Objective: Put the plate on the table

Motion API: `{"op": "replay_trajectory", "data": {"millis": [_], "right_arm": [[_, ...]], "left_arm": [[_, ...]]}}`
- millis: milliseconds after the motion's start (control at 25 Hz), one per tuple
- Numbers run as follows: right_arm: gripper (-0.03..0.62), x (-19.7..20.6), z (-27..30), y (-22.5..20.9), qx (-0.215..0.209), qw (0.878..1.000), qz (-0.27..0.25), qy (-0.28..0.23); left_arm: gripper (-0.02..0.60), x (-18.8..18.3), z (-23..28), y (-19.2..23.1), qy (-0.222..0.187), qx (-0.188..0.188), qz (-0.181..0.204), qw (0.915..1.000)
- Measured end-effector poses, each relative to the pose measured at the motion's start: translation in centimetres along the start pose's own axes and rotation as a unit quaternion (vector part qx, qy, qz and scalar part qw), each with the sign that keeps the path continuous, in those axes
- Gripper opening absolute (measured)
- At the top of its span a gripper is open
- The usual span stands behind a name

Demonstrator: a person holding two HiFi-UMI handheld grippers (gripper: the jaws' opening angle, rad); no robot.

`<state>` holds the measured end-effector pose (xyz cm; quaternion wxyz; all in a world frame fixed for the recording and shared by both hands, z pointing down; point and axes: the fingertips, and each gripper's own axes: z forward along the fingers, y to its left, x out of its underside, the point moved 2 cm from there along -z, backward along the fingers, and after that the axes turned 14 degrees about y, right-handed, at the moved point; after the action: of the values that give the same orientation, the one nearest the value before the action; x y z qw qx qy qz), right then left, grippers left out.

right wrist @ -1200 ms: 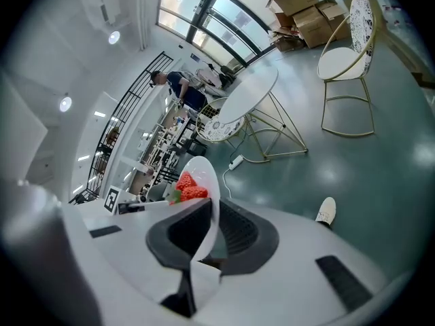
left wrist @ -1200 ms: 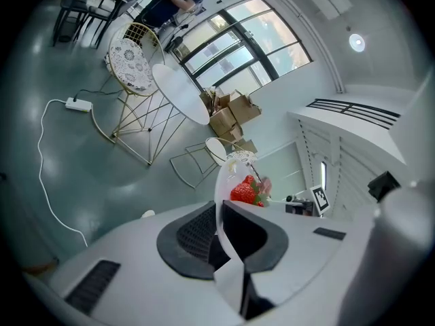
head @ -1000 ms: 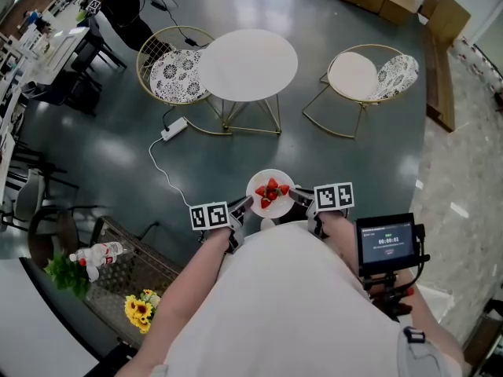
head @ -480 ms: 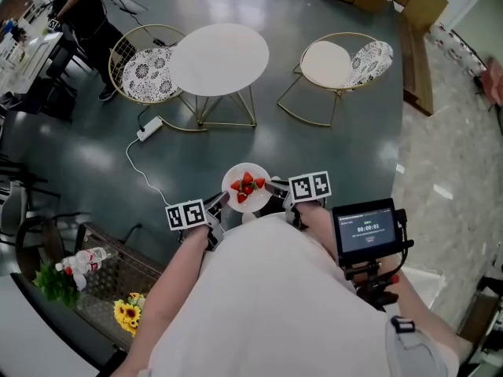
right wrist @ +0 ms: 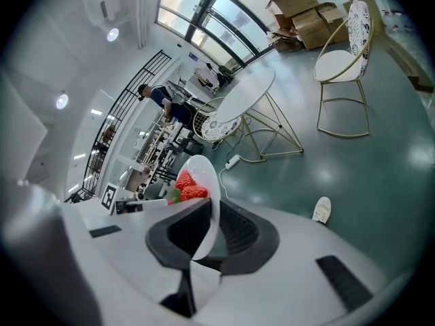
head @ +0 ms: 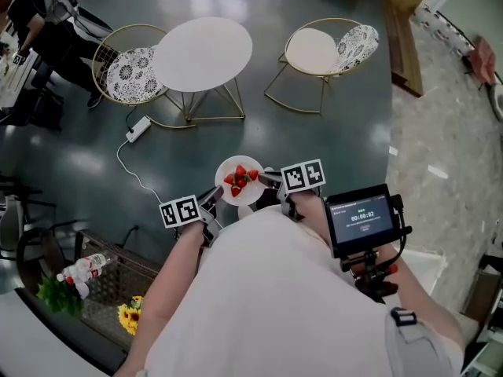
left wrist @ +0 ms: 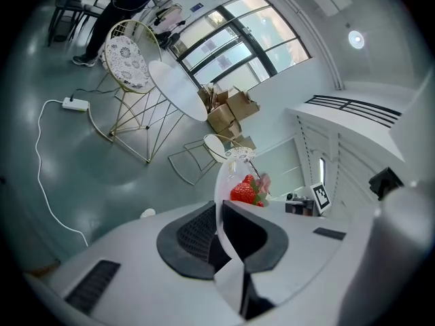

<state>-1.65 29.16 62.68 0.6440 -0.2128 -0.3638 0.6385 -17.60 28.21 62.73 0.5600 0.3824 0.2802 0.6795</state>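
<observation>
On the small screen mounted at the person's right: a short green line on top, too small to read, then white digits in timer form, seemingly 00:00:02, last digit unsure. On the cubes of the left tool and right tool: black-and-white square markers, coded patterns only, not letters or numbers. On the bottle at lower left: a red label, print too small to make out.

White plate of strawberries, level, above floor, round white table ahead
</observation>
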Motion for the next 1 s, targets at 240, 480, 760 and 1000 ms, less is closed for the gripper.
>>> {"op": "replay_trajectory", "data": {"millis": [240,480,760,1000], "right_arm": [[0.038,0.0,-0.1,0.1,0.007,1.000,-0.009,0.005],[0.038,0.0,-0.1,0.1,0.008,1.000,-0.008,0.005],[0.038,0.5,-0.2,-0.1,0.009,1.000,-0.004,0.010],[0.038,-2.0,1.7,-1.0,0.002,0.999,-0.012,0.036]], "left_arm": [[0.018,0.1,-0.1,-0.1,0.001,0.006,-0.012,0.9999],[0.018,0.1,0.0,-0.1,-0.001,0.009,-0.016,0.9998],[0.018,0.7,0.2,-0.2,0.002,0.009,-0.020,0.9998],[0.018,-1.1,0.6,1.6,0.001,0.000,-0.048,0.9989]]}}
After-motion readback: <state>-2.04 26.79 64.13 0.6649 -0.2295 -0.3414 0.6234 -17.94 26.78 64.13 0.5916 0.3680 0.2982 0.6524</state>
